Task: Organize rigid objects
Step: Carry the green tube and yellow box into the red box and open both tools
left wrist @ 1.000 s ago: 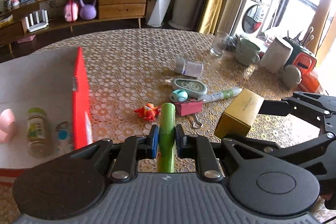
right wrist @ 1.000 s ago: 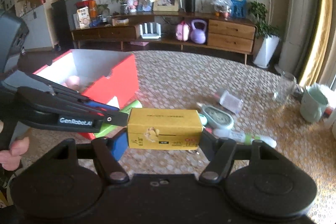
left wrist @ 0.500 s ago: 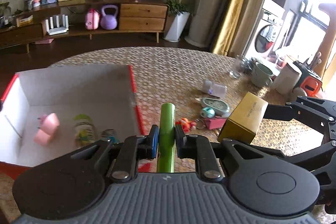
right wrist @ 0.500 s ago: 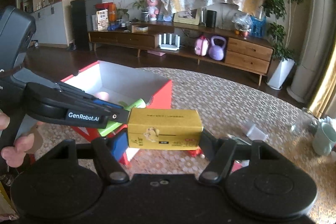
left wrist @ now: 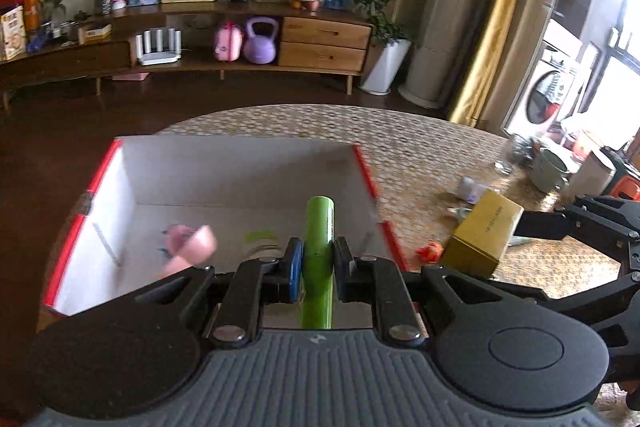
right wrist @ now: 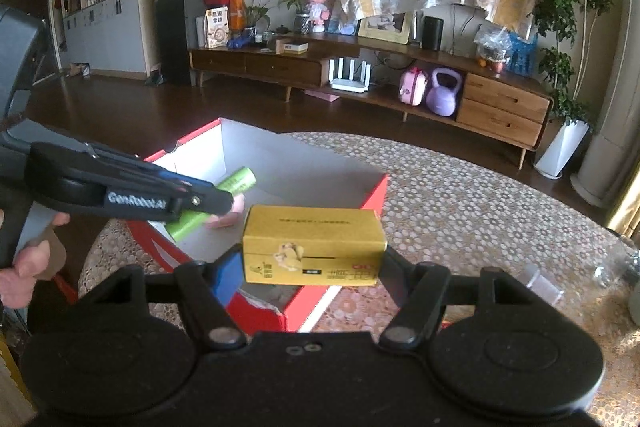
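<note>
One green tube (left wrist: 319, 247) is being pinched by the left gripper (left wrist: 318, 267), one yellow carton (right wrist: 314, 247) by the right gripper (right wrist: 312, 273), near one red box (left wrist: 120, 195).

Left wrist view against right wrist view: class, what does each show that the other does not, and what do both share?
Only the left wrist view shows the washing machine and the orange toy on the table. Only the right wrist view shows the person's hand and the black fridge. Both show the red box, the green tube in the left gripper and the yellow carton in the right gripper.
</note>
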Demonstrator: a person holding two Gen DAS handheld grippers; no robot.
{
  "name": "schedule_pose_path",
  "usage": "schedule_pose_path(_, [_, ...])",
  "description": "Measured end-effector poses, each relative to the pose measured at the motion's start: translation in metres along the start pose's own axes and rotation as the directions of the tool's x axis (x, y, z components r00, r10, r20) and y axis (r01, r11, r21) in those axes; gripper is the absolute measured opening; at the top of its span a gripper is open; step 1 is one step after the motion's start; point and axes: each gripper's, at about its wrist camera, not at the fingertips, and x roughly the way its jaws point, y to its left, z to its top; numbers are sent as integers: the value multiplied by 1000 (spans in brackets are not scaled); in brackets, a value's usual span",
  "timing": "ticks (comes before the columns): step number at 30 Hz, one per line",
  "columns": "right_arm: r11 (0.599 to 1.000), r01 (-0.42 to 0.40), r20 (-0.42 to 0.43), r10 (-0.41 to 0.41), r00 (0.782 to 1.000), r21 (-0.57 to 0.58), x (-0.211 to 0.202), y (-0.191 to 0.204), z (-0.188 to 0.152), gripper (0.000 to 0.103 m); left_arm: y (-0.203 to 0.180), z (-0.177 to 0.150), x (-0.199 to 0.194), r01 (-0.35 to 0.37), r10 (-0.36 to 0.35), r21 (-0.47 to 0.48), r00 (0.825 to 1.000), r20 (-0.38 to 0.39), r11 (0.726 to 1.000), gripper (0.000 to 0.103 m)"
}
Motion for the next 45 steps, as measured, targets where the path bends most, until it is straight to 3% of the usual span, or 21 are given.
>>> schedule_pose_path(16, [999, -26, -81, 24, 996, -26, 68, 28, 18, 68, 72, 1, 40, -118, 113, -57, 989, -92, 991, 16])
schedule_pose_path(27, [994, -53, -172, 36, 984, -94, 121, 55, 22, 68, 94, 10, 79, -225, 221, -4, 961, -165, 974, 16])
schedule_pose_path(35, [997, -59, -245, 43, 969, -58, 144, 56, 17, 69, 106, 7, 97, -243, 234, -6, 943, -235, 970, 16])
schedule_pose_path(42, [997, -77, -245, 72, 967, -13, 142, 53, 13, 70, 114, -1, 104, -246, 218, -49, 922, -320, 968, 16])
schedule_pose_path(45, [997, -76, -240, 73, 968, -5, 138, 53, 11, 70, 117, 1, 101, -224, 189, -75, 927, -324, 972, 16])
